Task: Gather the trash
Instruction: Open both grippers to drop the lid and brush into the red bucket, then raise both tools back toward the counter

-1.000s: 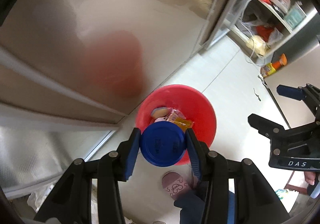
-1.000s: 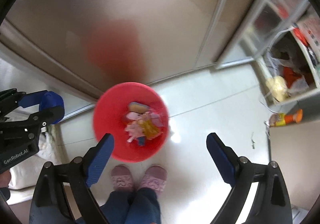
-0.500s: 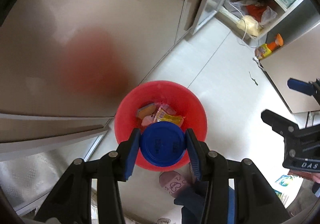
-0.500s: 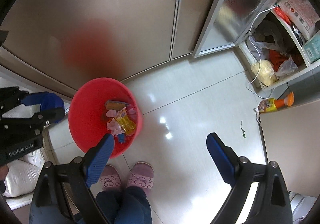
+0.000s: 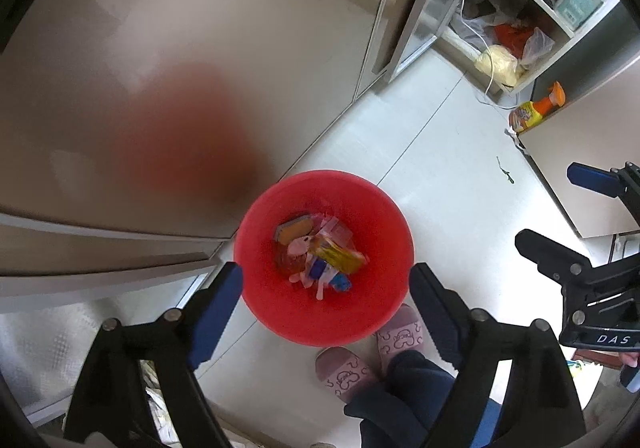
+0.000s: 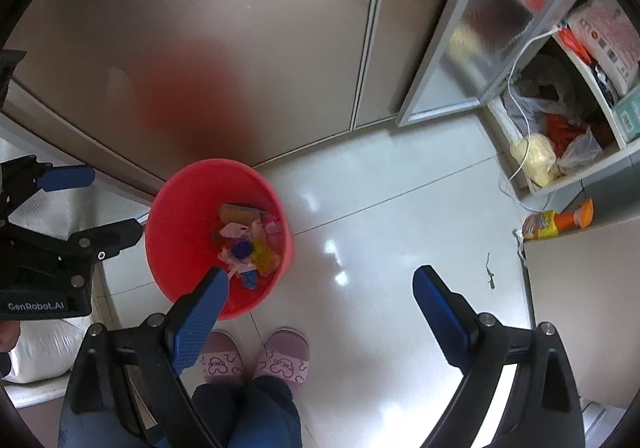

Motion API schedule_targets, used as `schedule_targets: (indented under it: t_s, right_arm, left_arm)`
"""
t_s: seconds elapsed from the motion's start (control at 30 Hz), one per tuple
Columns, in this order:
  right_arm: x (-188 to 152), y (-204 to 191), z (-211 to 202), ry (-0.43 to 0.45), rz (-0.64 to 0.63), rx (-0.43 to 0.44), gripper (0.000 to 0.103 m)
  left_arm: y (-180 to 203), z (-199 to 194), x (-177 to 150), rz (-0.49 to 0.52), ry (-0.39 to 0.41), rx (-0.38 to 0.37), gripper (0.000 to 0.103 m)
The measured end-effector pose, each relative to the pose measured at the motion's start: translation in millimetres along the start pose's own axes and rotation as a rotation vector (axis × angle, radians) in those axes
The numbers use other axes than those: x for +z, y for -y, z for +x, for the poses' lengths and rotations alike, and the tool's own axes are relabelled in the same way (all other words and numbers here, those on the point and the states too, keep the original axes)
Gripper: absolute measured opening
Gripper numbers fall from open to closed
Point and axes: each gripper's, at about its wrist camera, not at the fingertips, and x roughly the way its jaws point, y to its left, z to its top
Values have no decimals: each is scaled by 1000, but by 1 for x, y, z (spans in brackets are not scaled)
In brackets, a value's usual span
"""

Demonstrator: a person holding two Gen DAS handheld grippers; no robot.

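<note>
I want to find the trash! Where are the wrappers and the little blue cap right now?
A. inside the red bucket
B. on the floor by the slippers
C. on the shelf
A: the wrappers and blue cap lie inside the red bucket.

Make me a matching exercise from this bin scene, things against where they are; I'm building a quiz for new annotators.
Things:
1. red bin
2. blue lid
3. orange spray bottle
4. pink slippers

Places:
a. on the floor by the open shelf unit
b. on the person's feet, just below the bin in the picture
c. among the wrappers inside the bin
d. on the floor against the cabinet doors

Pairs: 1-d, 2-c, 3-a, 4-b
</note>
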Motion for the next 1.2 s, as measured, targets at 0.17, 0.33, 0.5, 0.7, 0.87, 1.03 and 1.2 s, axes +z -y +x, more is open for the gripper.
schedule_targets:
  t_s: [0.17,0.33,0.5,0.7,0.87,1.03,1.2]
  right_arm:
    - [2,-6,-10,14,-20,-2,93]
    - [5,-19,-37,25,-45,-9,93]
    - [14,-38,-87,55,-69,15,93]
    - [29,-63,-161,121,-96,29,93]
    - [46,-83,-229,166,-139,28,93]
    - [62,-104,-297,267,-246,31,93]
    - [75,-122,-350,360,-315,48,93]
  left_arm:
    - [-3,-17,-5,-25,11,-6,84]
    - [-12,-57,-15,-60,37,23,84]
    - [-25,-119,-22,-113,78,29,84]
    - [-42,-205,-29,-211,120,38,84]
    - [-49,-277,-34,-284,169,53,84]
    - [-53,-349,-42,-341,236,103,84]
    - [-56,-403,-52,-397,289,110,84]
